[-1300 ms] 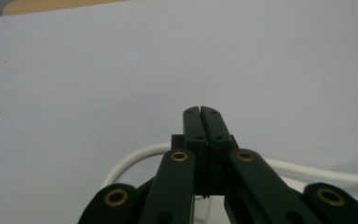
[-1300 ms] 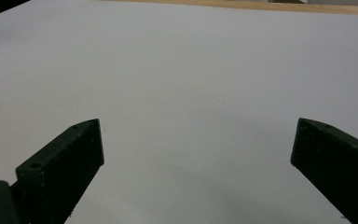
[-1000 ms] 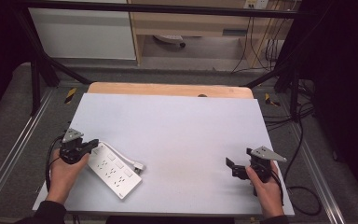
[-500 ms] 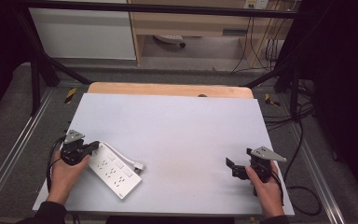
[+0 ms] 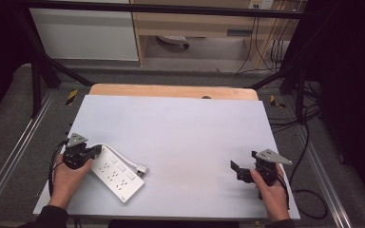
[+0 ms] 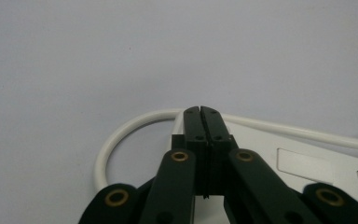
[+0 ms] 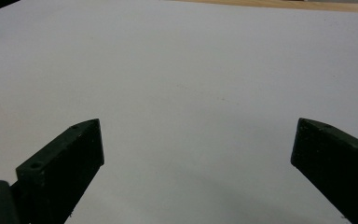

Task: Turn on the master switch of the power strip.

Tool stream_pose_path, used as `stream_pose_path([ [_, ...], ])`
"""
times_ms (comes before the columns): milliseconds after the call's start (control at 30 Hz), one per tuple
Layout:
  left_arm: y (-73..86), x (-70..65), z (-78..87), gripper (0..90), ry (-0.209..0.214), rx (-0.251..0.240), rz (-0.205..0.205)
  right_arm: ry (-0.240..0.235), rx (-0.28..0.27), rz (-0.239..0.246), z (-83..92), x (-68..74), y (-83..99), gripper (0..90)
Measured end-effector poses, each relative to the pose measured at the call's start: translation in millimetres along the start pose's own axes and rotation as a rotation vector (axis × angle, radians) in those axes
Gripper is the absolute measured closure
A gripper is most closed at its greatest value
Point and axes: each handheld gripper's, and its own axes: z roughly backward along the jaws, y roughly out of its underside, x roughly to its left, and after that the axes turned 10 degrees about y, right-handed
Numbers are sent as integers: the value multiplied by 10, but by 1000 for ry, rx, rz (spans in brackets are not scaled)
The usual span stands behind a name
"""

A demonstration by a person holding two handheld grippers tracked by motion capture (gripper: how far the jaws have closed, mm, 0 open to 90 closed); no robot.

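Your left gripper (image 6: 200,112) is pressing its fingers together over the white power strip (image 5: 116,174); your right gripper (image 7: 196,154) is hovering wide-fingered above the counter (image 5: 180,128).

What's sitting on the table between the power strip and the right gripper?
Nothing: in the high view the table is bare between the power strip and the right gripper.
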Motion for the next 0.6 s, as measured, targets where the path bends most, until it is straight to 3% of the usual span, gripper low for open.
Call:
stream_pose_path([
  [600,5,-4,-10,900,2,1,12,-2,1,1,1,2,0,28],
])
